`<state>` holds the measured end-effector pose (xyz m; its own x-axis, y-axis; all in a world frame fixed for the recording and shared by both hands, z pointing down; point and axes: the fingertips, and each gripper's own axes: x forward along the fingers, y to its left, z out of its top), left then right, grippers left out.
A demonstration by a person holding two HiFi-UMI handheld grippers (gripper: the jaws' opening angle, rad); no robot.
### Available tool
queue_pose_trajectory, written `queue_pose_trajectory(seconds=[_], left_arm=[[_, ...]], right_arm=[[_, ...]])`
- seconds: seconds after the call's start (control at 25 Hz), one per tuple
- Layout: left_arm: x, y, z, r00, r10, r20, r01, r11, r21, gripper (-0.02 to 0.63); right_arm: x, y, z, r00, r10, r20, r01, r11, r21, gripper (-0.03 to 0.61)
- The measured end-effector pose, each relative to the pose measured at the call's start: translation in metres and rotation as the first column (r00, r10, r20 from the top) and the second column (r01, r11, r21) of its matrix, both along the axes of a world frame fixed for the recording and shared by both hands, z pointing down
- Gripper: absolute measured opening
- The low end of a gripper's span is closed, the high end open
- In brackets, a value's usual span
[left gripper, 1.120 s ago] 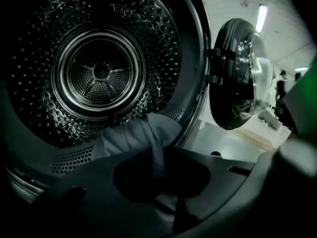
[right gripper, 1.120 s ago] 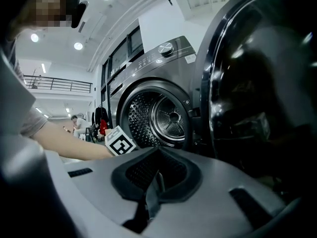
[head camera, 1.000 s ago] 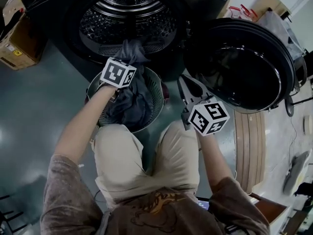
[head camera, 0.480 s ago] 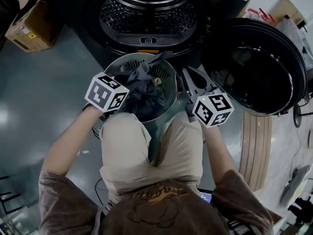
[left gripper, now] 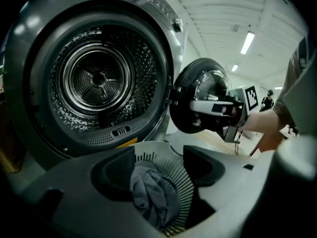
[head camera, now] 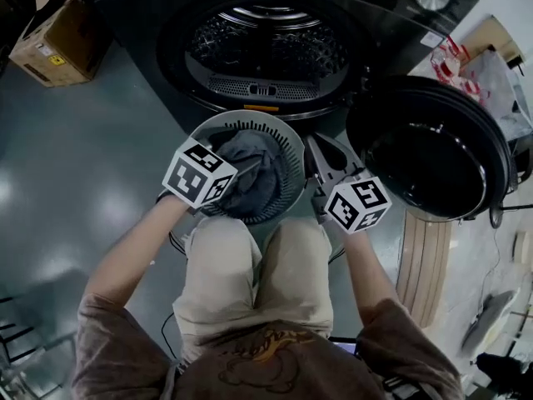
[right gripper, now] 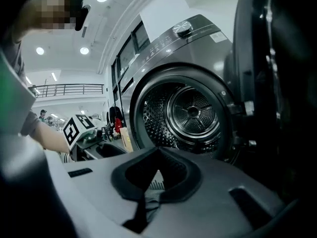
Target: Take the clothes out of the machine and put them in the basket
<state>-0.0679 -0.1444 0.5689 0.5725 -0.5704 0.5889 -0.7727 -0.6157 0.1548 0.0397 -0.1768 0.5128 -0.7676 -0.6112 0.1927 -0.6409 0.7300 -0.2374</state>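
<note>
The grey slatted basket [head camera: 241,117] stands on the floor right in front of the machine's open drum [head camera: 266,52]. Dark grey clothes [head camera: 254,161] lie bunched inside it. My left gripper [head camera: 248,169] hovers over the basket's near-left rim. Its jaws are opening, and the clothes [left gripper: 151,192] lie loose in the basket [left gripper: 182,182] below the gap, untouched by the pads. My right gripper [head camera: 315,144] hangs beside the basket's right rim, tips together on nothing. The drum [left gripper: 99,78] looks empty in both gripper views.
The round machine door [head camera: 433,148] stands swung open at the right, close to my right gripper. A cardboard box [head camera: 54,32] sits at the far left. Curved wooden boards [head camera: 425,257] lie on the floor at right. The person's knees [head camera: 250,265] are just behind the basket.
The dark garment that my left gripper drew out of the drum now lies in the basket. The left jaws have opened off it, and that gripper has pulled back toward the person.
</note>
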Motion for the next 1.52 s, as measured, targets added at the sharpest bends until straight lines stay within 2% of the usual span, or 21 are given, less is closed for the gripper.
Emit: queue_pose_trajectory(seconds=[0.24,0.44,0.68,0.88,1.04,1.16,1.32,1.52], left_arm=[[-0.005,0.005,-0.102,0.998,0.002,-0.067,-0.005,0.999,-0.052,0.345],[-0.016,0.026,-0.239,0.989,-0.03,-0.146,0.017,0.996,-0.089,0.348],[-0.038,0.036,-0.413,0.978,-0.055,-0.2,0.048,0.998,-0.041,0.367],[-0.047,0.033,-0.517,0.967,-0.013,-0.255,0.023,0.999,0.037,0.371],[-0.051,0.038,-0.573,0.946,0.069,-0.315,-0.035,0.993,0.112,0.272],[-0.056,0.037,-0.593,0.953,0.113,-0.281,-0.062,0.981,0.184,0.164],[-0.064,0.038,-0.601,0.96,0.107,-0.258,-0.044,0.97,0.24,0.026],[-0.052,0.034,-0.604,0.959,0.107,-0.263,-0.027,0.956,0.291,0.008]], right_arm=[[-0.032,0.001,-0.101,0.998,-0.048,-0.032,0.045,0.995,-0.086,-0.002],[-0.044,0.019,-0.235,0.996,-0.083,-0.033,0.077,0.988,-0.133,-0.002],[-0.065,0.032,-0.398,0.992,-0.127,-0.015,0.125,0.984,-0.125,-0.002],[-0.071,0.037,-0.486,0.992,-0.118,-0.034,0.115,0.99,-0.085,-0.003],[-0.076,0.046,-0.527,0.993,-0.111,-0.038,0.11,0.993,-0.035,-0.003],[-0.083,0.049,-0.547,0.992,-0.125,-0.007,0.125,0.992,-0.011,-0.003],[-0.087,0.05,-0.559,0.99,-0.139,-0.023,0.139,0.989,0.044,-0.003],[-0.067,0.047,-0.555,0.996,-0.084,-0.032,0.087,0.993,0.079,-0.003]])
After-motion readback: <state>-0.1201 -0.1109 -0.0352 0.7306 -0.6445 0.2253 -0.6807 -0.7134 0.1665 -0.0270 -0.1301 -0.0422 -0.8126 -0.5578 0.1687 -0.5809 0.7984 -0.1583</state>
